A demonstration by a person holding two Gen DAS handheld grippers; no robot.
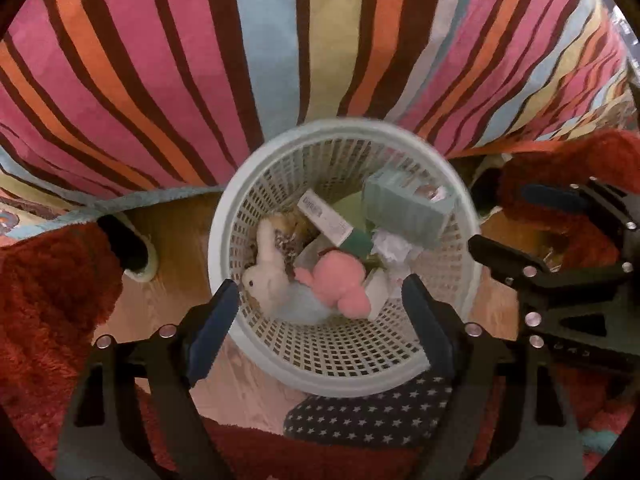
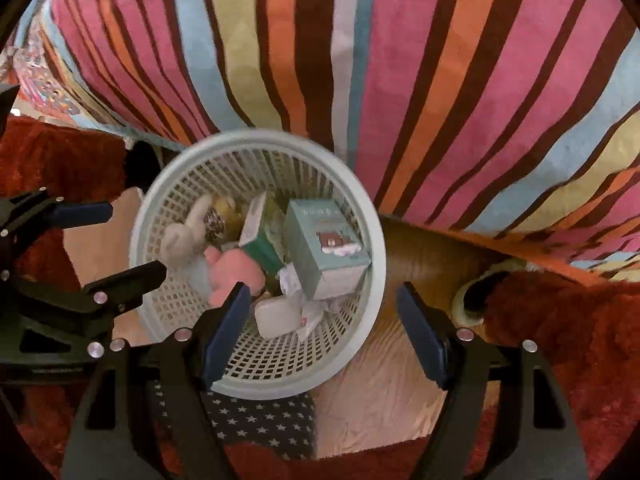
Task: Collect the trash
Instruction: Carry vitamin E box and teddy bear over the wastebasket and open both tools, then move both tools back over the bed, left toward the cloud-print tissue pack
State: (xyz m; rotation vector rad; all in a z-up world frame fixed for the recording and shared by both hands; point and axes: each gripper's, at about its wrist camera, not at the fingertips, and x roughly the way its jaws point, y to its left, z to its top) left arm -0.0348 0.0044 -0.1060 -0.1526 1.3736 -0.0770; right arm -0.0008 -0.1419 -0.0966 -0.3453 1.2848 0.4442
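Observation:
A pale mesh waste basket [image 1: 256, 184] stands on the floor below both grippers and also shows in the right wrist view [image 2: 360, 216]. It holds a teal box [image 1: 404, 208] [image 2: 324, 248], a green-and-white carton [image 1: 326, 216] [image 2: 260, 244], a pink plush [image 1: 340, 280] [image 2: 236, 272], a white plush rabbit [image 1: 266, 268] [image 2: 184, 240] and crumpled paper [image 1: 394, 246] [image 2: 304, 312]. My left gripper [image 1: 320, 316] is open and empty above the basket. My right gripper [image 2: 324, 320] is open and empty over the basket's right rim; it also shows at the right of the left wrist view [image 1: 504, 224].
A striped blanket [image 1: 280, 48] hangs over the bed behind the basket. A red shaggy rug [image 1: 48, 300] [image 2: 580, 340] lies on both sides. A star-patterned slipper [image 1: 368, 412] [image 2: 256, 416] sits at the basket's near side. Wooden floor [image 2: 420, 256] shows to the right.

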